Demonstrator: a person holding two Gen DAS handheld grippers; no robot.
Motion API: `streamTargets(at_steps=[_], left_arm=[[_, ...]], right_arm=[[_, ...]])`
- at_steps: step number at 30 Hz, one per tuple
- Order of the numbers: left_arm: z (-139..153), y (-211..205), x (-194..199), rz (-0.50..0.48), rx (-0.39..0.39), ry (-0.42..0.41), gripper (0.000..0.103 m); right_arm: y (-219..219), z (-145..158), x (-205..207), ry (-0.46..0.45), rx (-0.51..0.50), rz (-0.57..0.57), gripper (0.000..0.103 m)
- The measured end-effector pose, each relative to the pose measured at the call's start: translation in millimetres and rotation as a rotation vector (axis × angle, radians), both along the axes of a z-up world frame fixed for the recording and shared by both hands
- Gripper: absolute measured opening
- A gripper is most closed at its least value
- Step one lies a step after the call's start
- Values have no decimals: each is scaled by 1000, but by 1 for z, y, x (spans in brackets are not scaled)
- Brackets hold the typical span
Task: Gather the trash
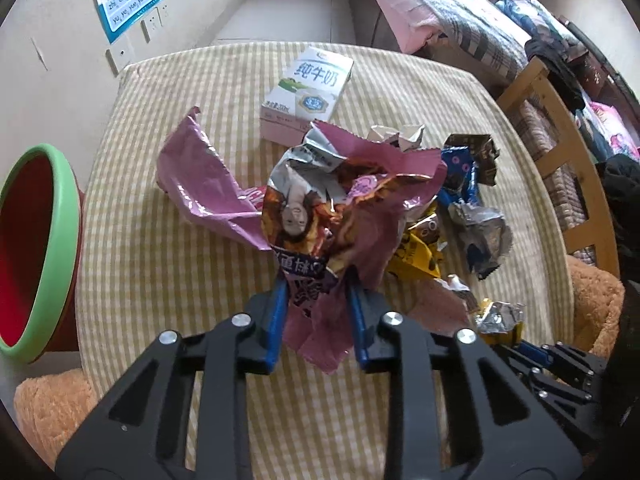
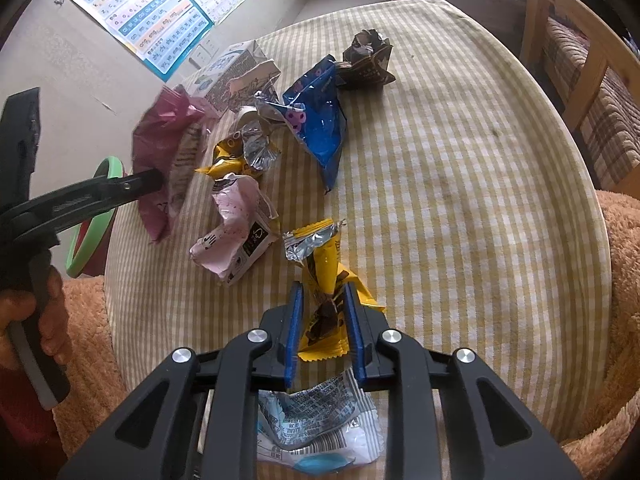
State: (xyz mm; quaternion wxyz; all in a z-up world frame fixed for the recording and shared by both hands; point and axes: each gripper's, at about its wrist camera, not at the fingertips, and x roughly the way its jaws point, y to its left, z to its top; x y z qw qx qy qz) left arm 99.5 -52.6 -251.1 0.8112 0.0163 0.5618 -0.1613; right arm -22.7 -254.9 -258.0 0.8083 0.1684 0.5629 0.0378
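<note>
Glossy foil wrappers (image 1: 340,208) (crinkled), woven tablecloth (image 1: 168,264)

Left gripper (image 1: 314,280) and right gripper (image 2: 322,292) both clamped, angled downward.

Each gripper, the left gripper (image 1: 316,280) and the right gripper (image 2: 322,300), is built of matte black plastic linkage bars with triangular cut-outs, pinned by round silver rivets (four show along the top of each). Their fingers (image 2: 295,332) carry slim bright blue pads. The person's hand (image 2: 36,320) wraps a black handle with a grey trigger strip, beside a dark red sleeve (image 2: 24,420).
</note>
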Motion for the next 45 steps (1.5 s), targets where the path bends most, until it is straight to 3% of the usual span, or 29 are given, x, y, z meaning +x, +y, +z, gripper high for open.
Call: streamTargets(at_steps=[4,16,30,45], left_arm=[[11,10,-9,22,-18,-18,27],[45,44,-39,114,-91,-68,27],[70,51,-45,93,-83,-160,27],[80,62,-46,122,-75,-202,27]], right_arm=[[4,3,-1,-13,-21,8,10],[4,25,-3,-81,-35,-21,10],[26,82,14,-195,-26,4,10],[57,104,28,-242,-5,72,10]])
